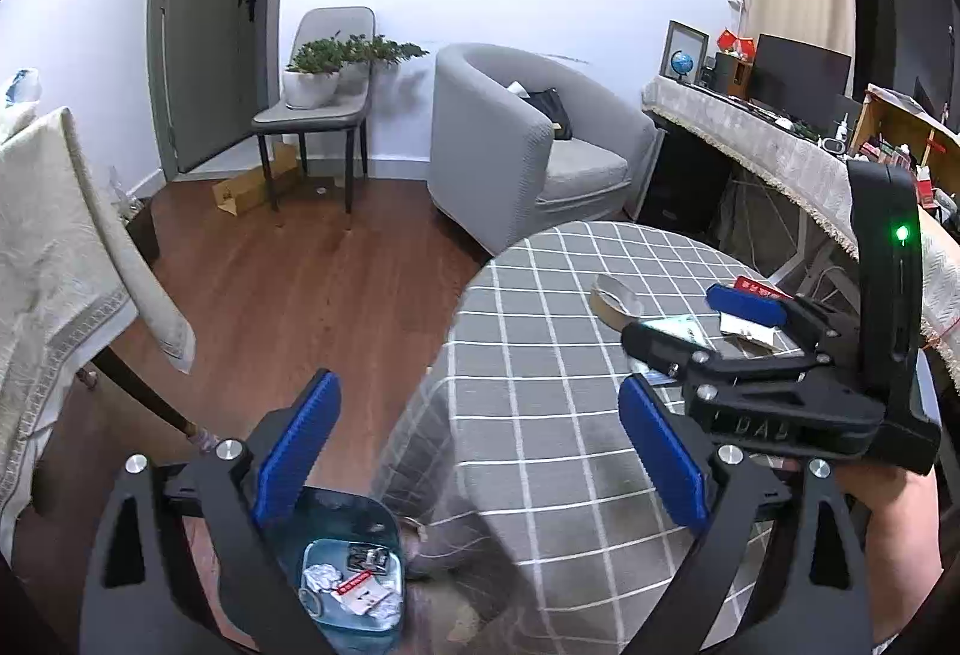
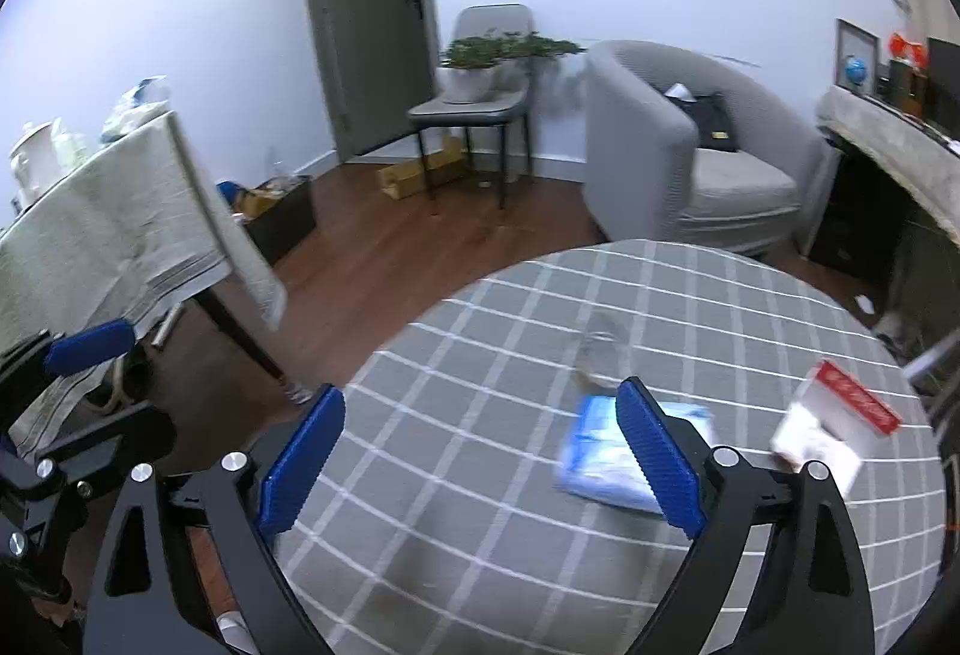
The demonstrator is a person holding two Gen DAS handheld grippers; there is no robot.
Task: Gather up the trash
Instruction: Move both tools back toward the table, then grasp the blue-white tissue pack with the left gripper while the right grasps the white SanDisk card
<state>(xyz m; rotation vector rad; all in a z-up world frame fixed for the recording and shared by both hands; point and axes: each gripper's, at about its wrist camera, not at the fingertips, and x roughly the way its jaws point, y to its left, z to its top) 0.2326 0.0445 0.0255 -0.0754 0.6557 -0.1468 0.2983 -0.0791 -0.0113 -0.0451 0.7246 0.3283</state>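
**Both grippers spread wide, bin on the floor already loaded**

Down at the bottom of the left wrist view sits the trash bin (image 1: 354, 571), a blue-green tub on the wooden floor (image 1: 288, 283), tucked right against the hanging edge of the checked tablecloth (image 1: 540, 367). Inside it: a crumpled ball of white paper (image 1: 321, 576), a white packet with a red strip (image 1: 360, 589), and some dark printed scrap near the back wall that's too small to make out. The left gripper (image 1: 480, 451) hangs above it with its 2 blue pads far apart, nothing between them; the left pad sits over the bin, the right one over the cloth.

Across on the table, the right gripper (image 1: 690, 319) shows in that same view, its fingers parted over a pale blue packet (image 1: 678, 326), with a roll of tape (image 1: 615, 298) just beside it and a white-and-red wrapper (image 1: 757, 289) behind.

Switch to the right wrist view: the right gripper (image 2: 480, 454) is wide open too, holding nothing. The blue packet (image 2: 600, 451) lies flat on the cloth, partly hidden behind the right pad; whether the pad touches it I can't tell, the picture is smeared. The white-and-red wrapper (image 2: 834, 421) lies well to the right near the table edge. A blurred greyish shape (image 2: 600, 349) sits just beyond the packet.
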